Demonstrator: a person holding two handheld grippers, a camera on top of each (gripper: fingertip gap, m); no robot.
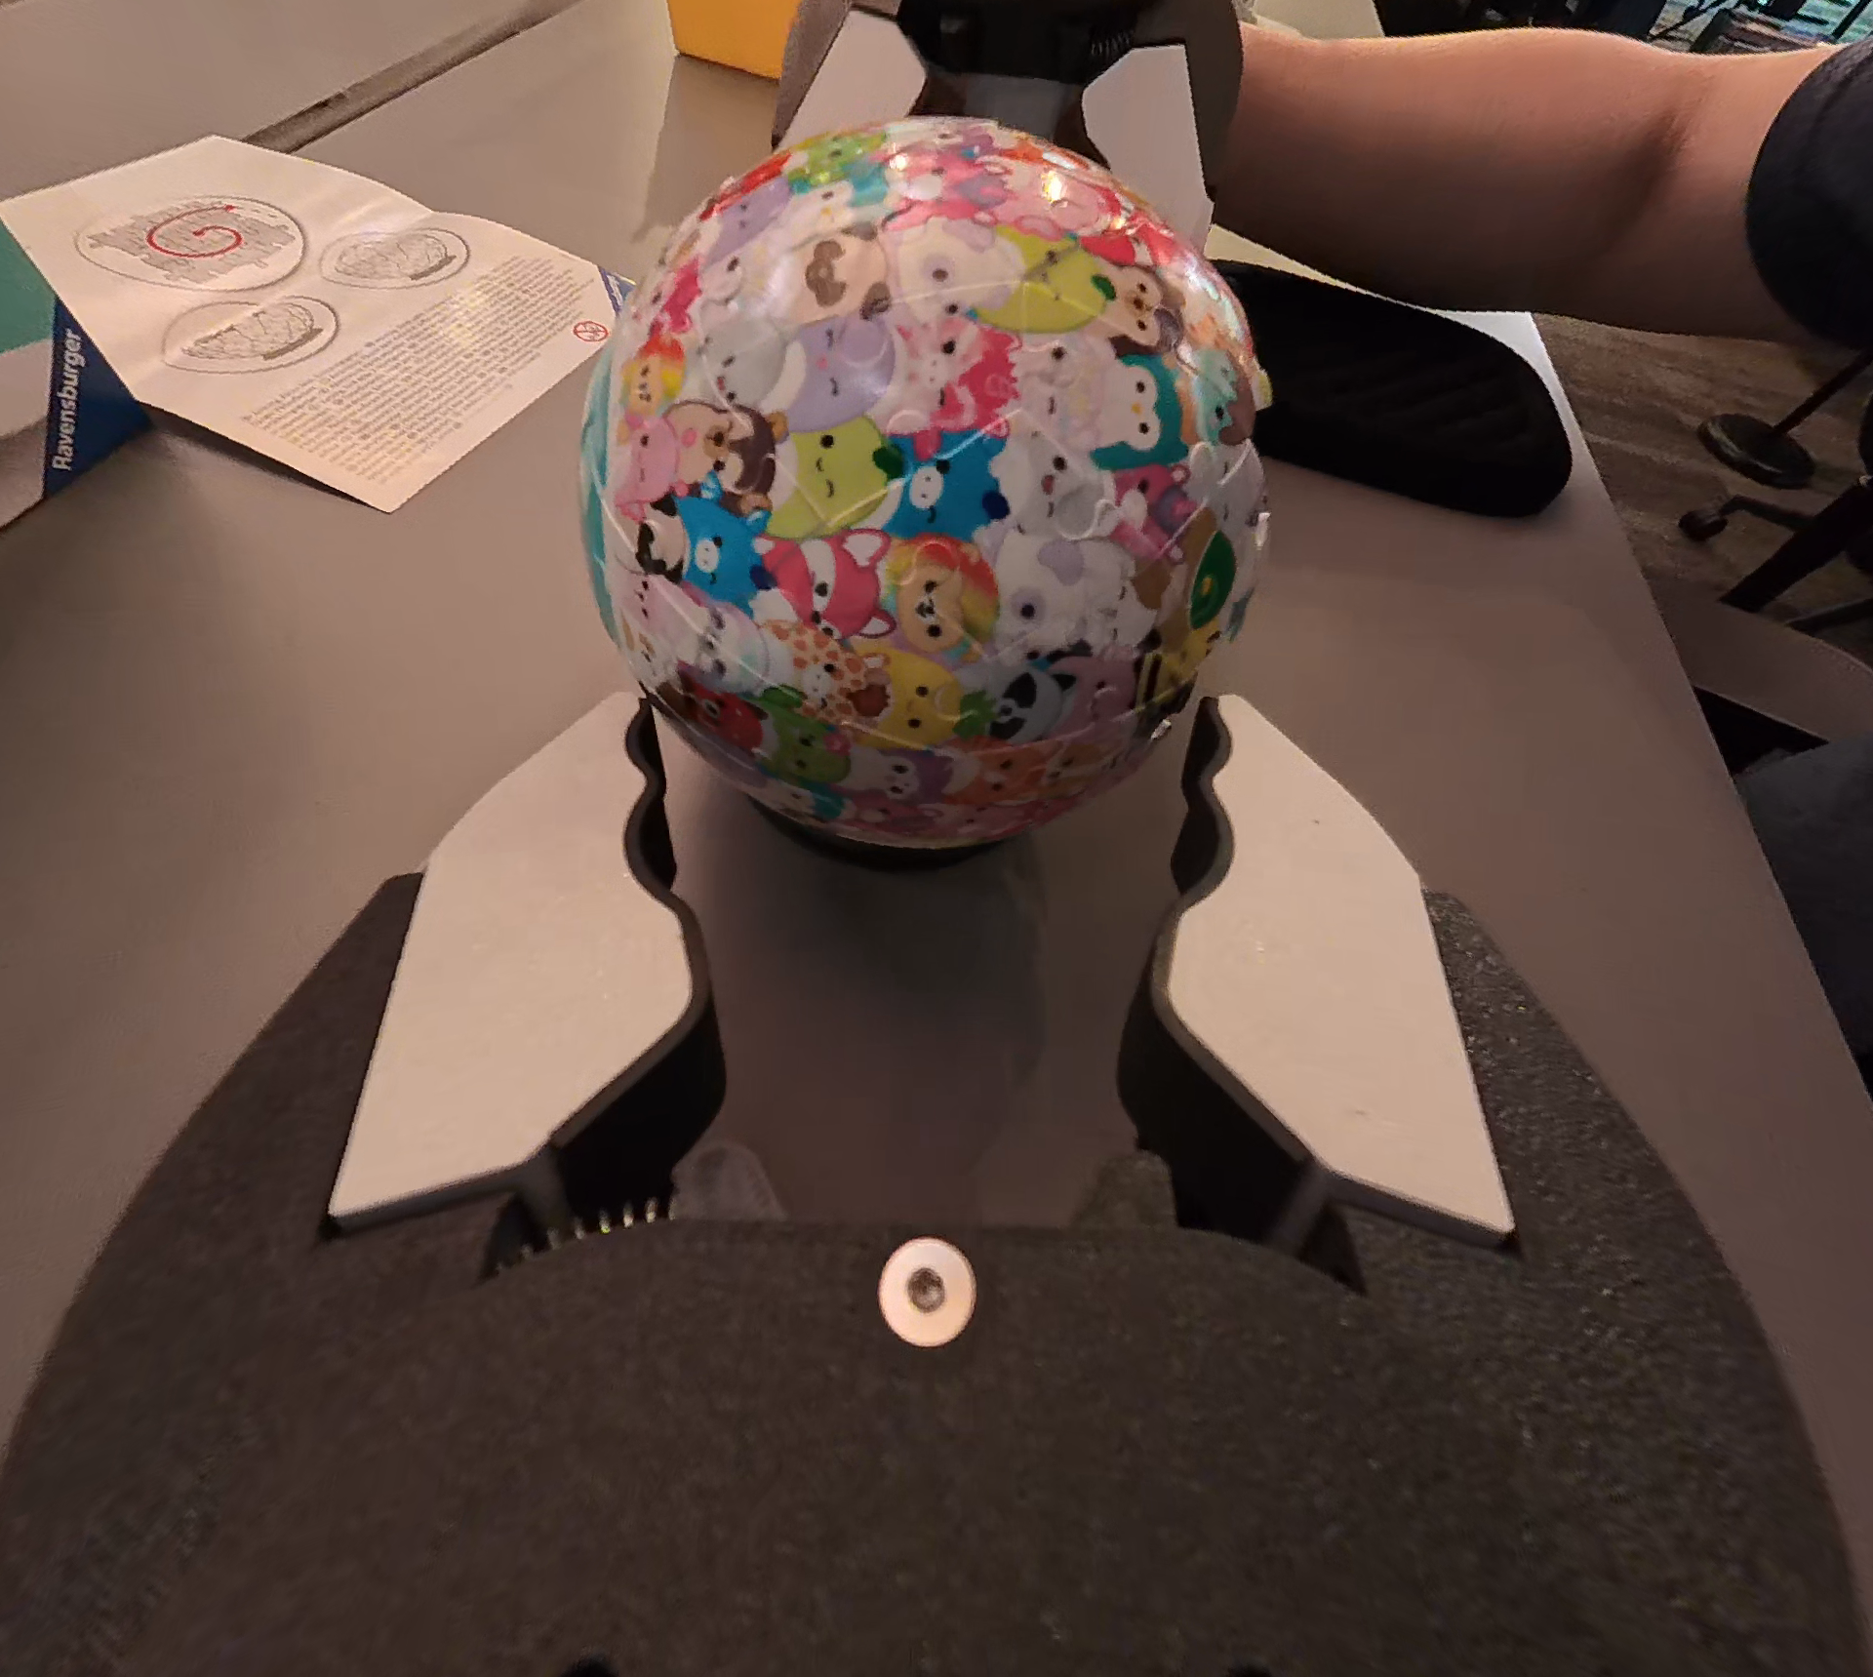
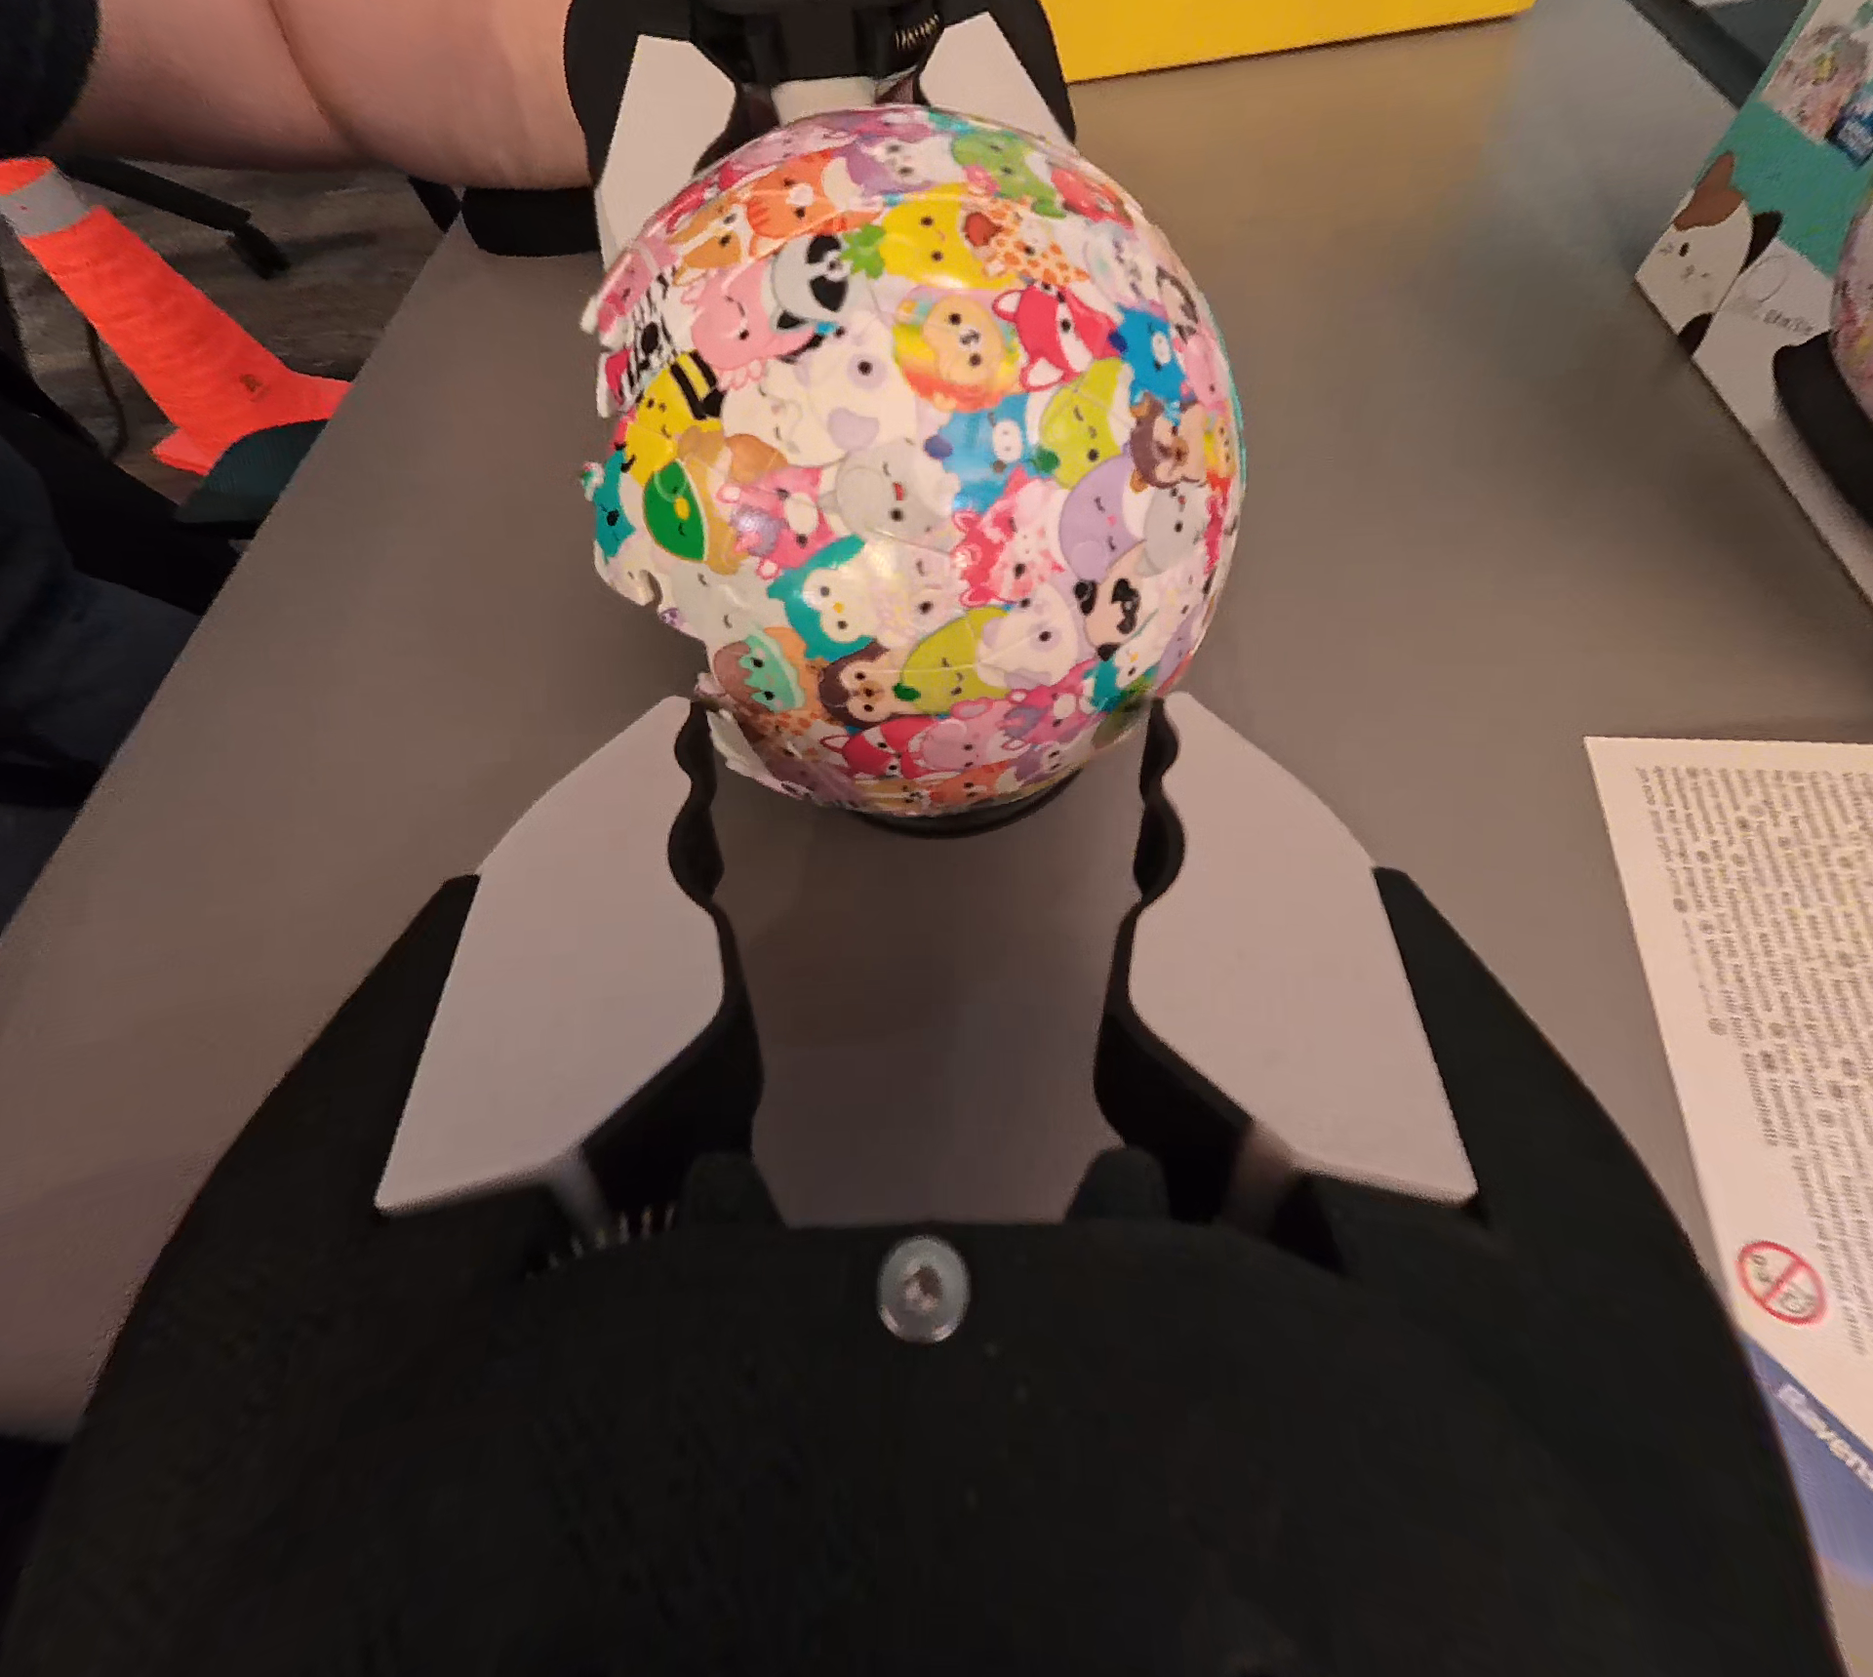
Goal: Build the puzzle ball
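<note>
left wrist view: the puzzle ball (image 1: 922, 483) sits on a dark ring stand (image 1: 882, 848) on the grey table (image 1: 253, 767), likely so it cannot roll. the left gripper (image 1: 922, 726) is spread wide, its tips flanking the ball's lower part; whether they touch it is unclear.

right wrist view: the ball's left edge is ragged, so pieces seem missing. the right gripper (image 2: 922, 716) is also spread, holding nothing.
</note>
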